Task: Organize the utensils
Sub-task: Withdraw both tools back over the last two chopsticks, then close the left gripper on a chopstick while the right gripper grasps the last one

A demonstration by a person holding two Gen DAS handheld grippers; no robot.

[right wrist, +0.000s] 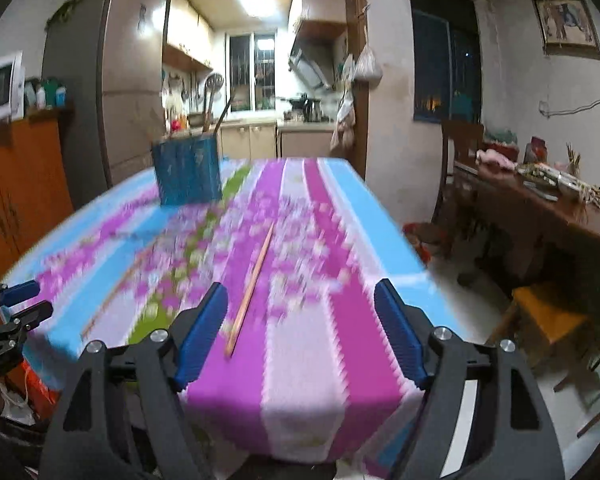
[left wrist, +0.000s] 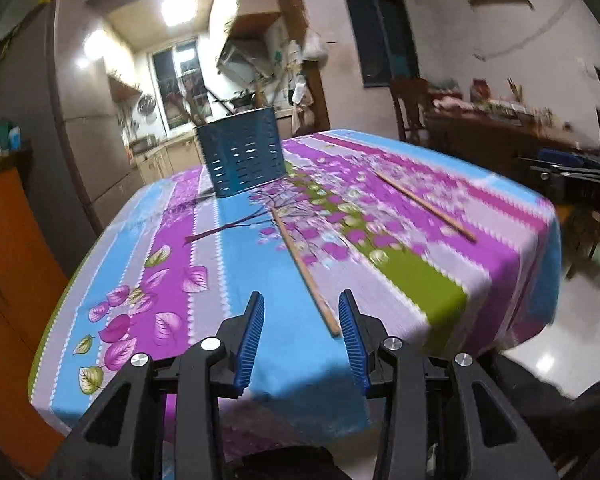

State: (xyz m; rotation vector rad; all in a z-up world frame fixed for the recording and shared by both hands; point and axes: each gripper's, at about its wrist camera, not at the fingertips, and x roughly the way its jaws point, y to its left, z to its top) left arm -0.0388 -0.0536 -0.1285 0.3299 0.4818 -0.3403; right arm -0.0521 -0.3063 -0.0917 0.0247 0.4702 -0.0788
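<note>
Near the tablecloth (left wrist: 260,360) edge, both open grippers (left wrist: 302,300) (right wrist: 300,292) above chopsticks (left wrist: 306,272).

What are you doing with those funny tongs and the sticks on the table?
Someone is tidying chopsticks into the blue holder at the far end of the flowery tablecloth. Two wooden chopsticks lie loose on the cloth: one just ahead of the left tongs, the other ahead of the right tongs. Both tongs are open and empty, so nothing has been picked up yet.

Cloth tablecloth (left wrist: 260,264), matt wood chopsticks (left wrist: 304,272), perforated blue holder (left wrist: 242,152), ribbed fingers (left wrist: 252,344).
</note>
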